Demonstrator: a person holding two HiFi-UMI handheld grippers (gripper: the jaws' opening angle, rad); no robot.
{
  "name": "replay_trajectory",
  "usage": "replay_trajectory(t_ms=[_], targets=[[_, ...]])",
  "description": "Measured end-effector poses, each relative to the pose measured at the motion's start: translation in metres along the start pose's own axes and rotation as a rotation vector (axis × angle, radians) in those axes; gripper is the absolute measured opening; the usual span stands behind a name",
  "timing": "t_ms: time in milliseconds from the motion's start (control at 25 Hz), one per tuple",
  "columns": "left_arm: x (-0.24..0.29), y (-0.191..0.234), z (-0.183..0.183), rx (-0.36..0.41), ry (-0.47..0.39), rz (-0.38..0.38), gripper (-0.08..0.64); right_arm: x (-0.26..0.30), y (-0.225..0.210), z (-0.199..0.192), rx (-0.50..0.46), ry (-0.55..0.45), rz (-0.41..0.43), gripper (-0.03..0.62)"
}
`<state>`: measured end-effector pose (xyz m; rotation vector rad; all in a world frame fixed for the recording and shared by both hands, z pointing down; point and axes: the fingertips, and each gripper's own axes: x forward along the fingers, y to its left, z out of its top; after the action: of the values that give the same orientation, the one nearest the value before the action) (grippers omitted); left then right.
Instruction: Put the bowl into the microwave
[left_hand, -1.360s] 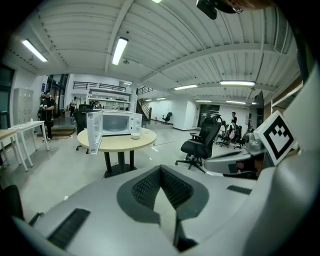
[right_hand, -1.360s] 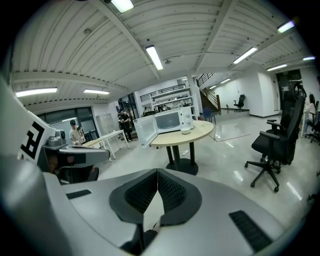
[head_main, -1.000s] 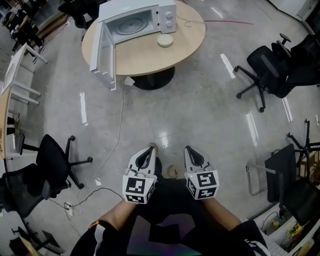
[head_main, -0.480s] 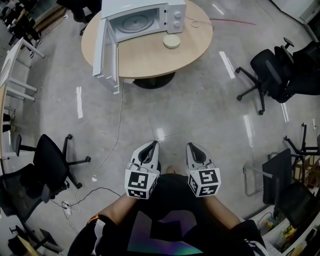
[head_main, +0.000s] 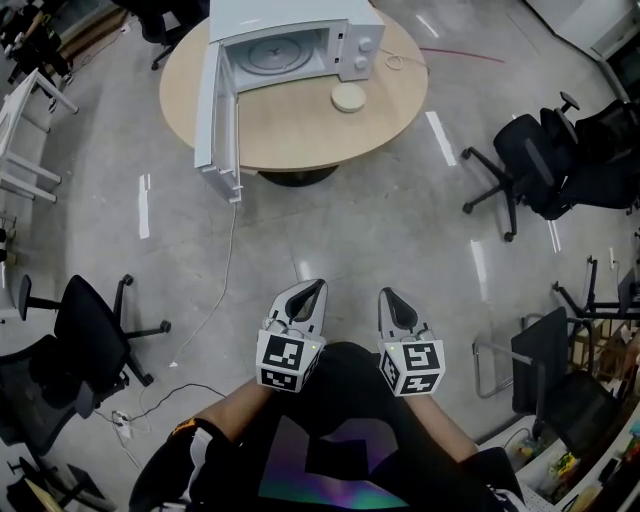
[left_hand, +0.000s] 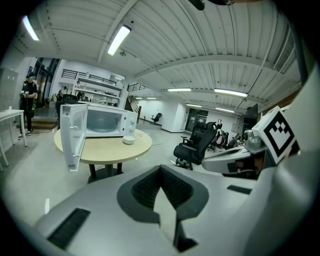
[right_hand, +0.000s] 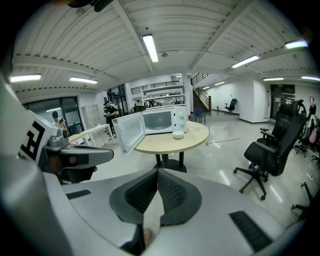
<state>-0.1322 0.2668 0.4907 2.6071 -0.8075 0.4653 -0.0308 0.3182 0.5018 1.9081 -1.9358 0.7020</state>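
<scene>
Currently shows the left gripper and right gripper held side by side, low before the body, well apart from a round table. Finds both with jaws pressed together at the tips, nothing between them. Places the bowl on the tabletop just beside the microwave, in front of its control panel, untouched. Shows the microwave's door swung fully out past the table edge, and the cavity bare except for a round turntable.

Judged as the approach step:
- Walk up to the table on the bowl's side, keeping clear of the jutting door.
- Part one gripper's jaws before reaching, probably the right, as nearer the bowl.
- Take the bowl by its rim and keep it level.
- Lift just clear of the top, carry it across to the opening, and set it centred on the turntable.

Reads the bowl as small, shallow, round and pale cream, likely smooth and slippery under a pinch. Elsewhere:
- glossy white microwave casing
- light wood-look tabletop
- polished grey floor streaked with glare
- ribbed dark pads inside smooth grey jaws
</scene>
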Motion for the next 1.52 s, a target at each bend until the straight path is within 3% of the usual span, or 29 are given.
replay_trajectory(t_ms=[520,1080,1520], targets=[[0.013,0.040,0.033,0.035,-0.037,-0.079,0.046,0.027,0.012,0.039,-0.022,-0.022,-0.068,0.015],[0.010,0.091,0.053,0.044,-0.075,-0.097,0.046,0.061,0.045,0.065,-0.038,-0.048,-0.090,0.015],[0.005,0.114,0.057,0.010,-0.094,-0.105,0.046,0.076,0.069,0.074,-0.077,-0.018,-0.085,0.015]])
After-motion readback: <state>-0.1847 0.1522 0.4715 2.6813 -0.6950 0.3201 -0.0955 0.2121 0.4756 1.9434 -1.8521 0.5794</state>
